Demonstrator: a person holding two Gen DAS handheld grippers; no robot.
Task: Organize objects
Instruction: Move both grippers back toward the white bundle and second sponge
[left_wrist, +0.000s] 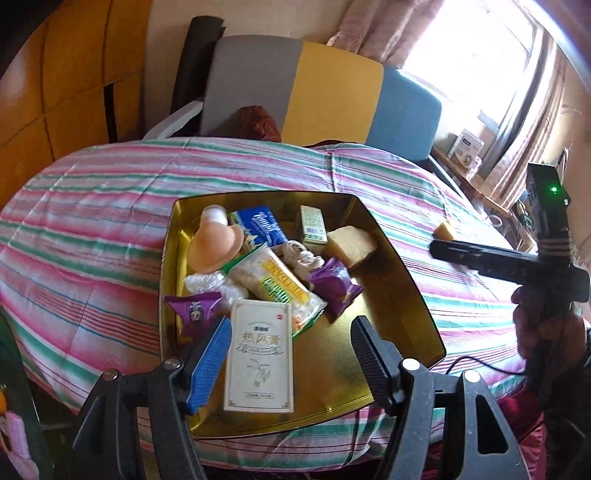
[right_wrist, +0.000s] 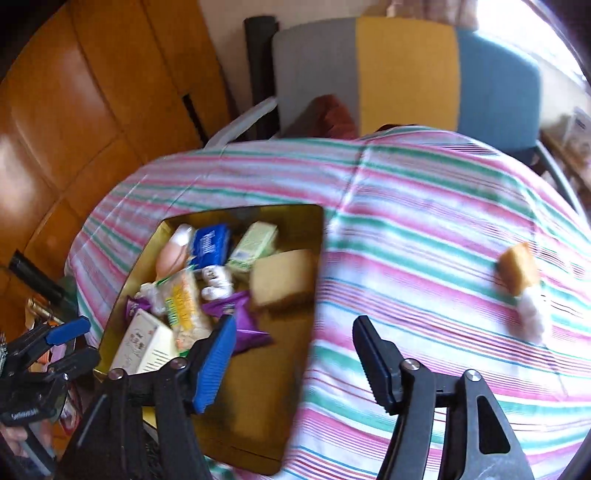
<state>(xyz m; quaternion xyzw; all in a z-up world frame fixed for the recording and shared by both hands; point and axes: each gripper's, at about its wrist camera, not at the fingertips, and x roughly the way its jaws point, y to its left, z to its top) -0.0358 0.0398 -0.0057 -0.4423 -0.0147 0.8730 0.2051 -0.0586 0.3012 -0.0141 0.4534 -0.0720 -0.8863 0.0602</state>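
A gold tin tray (left_wrist: 402, 295) lies on the striped bed cover and holds several items: a white box with Chinese print (left_wrist: 260, 354), a snack bag (left_wrist: 277, 286), two purple packets (left_wrist: 334, 284), a yellow sponge block (left_wrist: 352, 243), a green box (left_wrist: 313, 224) and a blue pack (left_wrist: 260, 225). My left gripper (left_wrist: 290, 354) is open and empty just above the white box. My right gripper (right_wrist: 295, 356) is open and empty over the tray's right edge (right_wrist: 314, 295). A small yellow sponge (right_wrist: 517, 271) and a white wad (right_wrist: 532, 317) lie on the cover to the right.
The striped cover (left_wrist: 92, 229) spreads over the whole bed. A grey, yellow and blue chair back (left_wrist: 332, 88) stands behind it. Wooden cabinet doors (left_wrist: 74, 74) are at the left, a bright window (left_wrist: 472, 51) at the right. The right gripper's body (left_wrist: 517, 258) shows at the right.
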